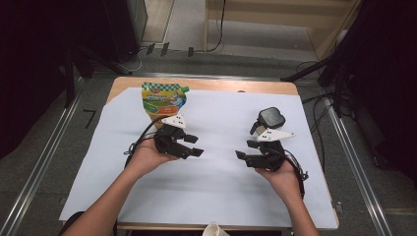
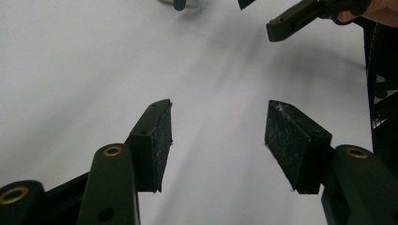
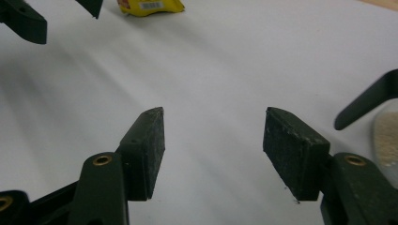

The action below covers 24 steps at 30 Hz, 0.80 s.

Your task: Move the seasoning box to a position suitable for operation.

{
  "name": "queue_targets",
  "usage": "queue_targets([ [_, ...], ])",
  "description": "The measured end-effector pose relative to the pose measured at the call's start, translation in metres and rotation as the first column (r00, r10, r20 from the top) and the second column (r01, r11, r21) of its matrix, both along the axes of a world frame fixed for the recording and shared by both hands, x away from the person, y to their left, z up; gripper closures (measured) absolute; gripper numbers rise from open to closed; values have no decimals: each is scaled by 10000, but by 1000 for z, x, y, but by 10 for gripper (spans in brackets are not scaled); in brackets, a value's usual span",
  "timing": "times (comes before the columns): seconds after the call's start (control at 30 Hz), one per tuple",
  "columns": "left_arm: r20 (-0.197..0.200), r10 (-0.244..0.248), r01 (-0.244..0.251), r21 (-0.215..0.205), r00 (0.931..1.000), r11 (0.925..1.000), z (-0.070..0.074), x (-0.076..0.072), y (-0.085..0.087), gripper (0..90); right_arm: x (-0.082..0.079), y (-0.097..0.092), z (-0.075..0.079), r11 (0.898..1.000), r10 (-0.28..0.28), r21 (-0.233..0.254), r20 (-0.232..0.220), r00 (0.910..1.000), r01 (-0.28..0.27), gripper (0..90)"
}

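A: A white sheet (image 1: pixel 216 187) is spread over the wooden table (image 1: pixel 206 84), and its near half lies bare. What is seen just past that?

B: The left gripper (image 1: pixel 196 146) and the right gripper (image 1: pixel 246 149) are held low over the sheet, tips turned toward each other. Both sets of jaws stand apart, and nothing is gripped. In the left gripper view (image 2: pixel 218 136) and the right gripper view (image 3: pixel 213 140), bare sheet is seen between the pads.

A: And farther out?

B: A yellow-green pouch (image 1: pixel 163 101) lies behind the left gripper, near the far edge. A black-lidded container (image 1: pixel 271 118) stands just beyond the right gripper.

A: What could go wrong?

B: The container could probably be knocked over if the right hand is swung outward, since it stands so close. The soft pouch might be creased or pushed off the far edge if it is pinched at a corner. The two grippers could also be struck together, as they face each other.

A: What is given by one view and not another?

B: The whole layout is given from above. From the right gripper, a pale grainy mass (image 3: pixel 387 138) under a dark handle (image 3: pixel 371 101) is shown, which cannot be made out from above.
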<state>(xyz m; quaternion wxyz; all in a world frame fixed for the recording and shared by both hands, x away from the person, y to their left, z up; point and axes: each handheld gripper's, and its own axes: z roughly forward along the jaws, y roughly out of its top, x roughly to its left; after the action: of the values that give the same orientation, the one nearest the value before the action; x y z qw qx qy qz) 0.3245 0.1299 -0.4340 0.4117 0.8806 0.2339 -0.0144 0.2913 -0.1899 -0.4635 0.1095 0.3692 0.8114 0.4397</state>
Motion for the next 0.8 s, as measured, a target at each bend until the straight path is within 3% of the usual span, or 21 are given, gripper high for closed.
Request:
queue_targets([
  [0.23, -88, -111, 110, -126, 9999, 9999, 2, -1, 1, 418, 3, -23, 2, 9983, -572, -77, 137, 9983, 573, 403],
  [0.47, 139, -114, 116, -164, 9998, 9998, 4, -6, 1, 406, 10, -45, 0, 9929, -1187, -9, 49, 9929, 1187, 403],
  [0.8, 5, -36, 36, -127, 10000, 9999, 2, -9, 6, 405, 24, -75, -4, 9725, -2330, -21, 23, 9725, 2331, 378],
])
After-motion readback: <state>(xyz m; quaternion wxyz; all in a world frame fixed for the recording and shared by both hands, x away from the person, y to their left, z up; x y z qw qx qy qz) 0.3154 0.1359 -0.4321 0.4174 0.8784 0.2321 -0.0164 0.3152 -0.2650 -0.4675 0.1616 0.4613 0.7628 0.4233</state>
